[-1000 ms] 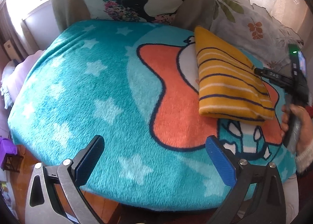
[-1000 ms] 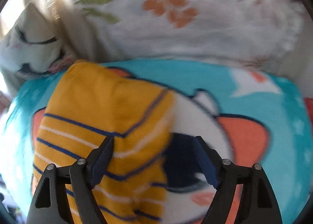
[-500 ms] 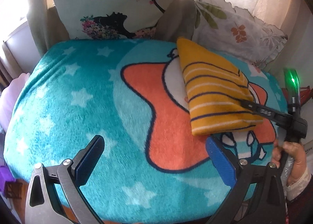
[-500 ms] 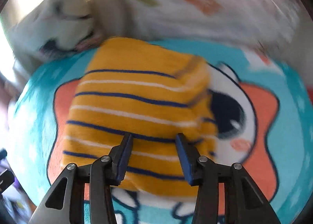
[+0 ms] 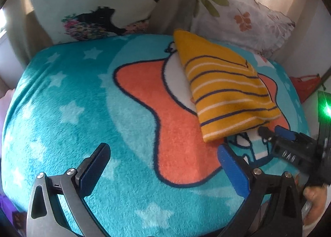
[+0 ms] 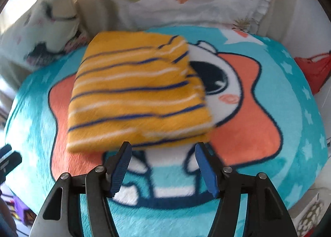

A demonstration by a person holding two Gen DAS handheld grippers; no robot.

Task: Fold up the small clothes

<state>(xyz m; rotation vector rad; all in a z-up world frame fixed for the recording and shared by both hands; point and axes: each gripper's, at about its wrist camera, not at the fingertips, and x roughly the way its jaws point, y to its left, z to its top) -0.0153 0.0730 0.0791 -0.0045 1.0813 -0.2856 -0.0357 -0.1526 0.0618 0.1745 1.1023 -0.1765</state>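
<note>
The yellow striped garment (image 6: 136, 92) is seen lying folded into a compact rectangle on the teal cartoon blanket (image 6: 269, 195), over the orange star print, with 2 pillows behind it at 12 o'clock. In the right wrist view it lies just beyond the right gripper (image 6: 163, 166), from 10 to 12 o'clock of the jaws, its near folded edge just ahead of the fingertips and its long axis running roughly from 6 to 12 o'clock. The right jaws have just been opening and are spread, with nothing between them; only blanket is seen in the gap. In the left wrist view the garment is set at about 1 o'clock from the left gripper (image 5: 165, 170), whose jaws are spread wide and empty over the blanket. The right hand is judged the nearer of the 2, so any further tuck or lift of the near edge would be reached most easily from there.
</note>
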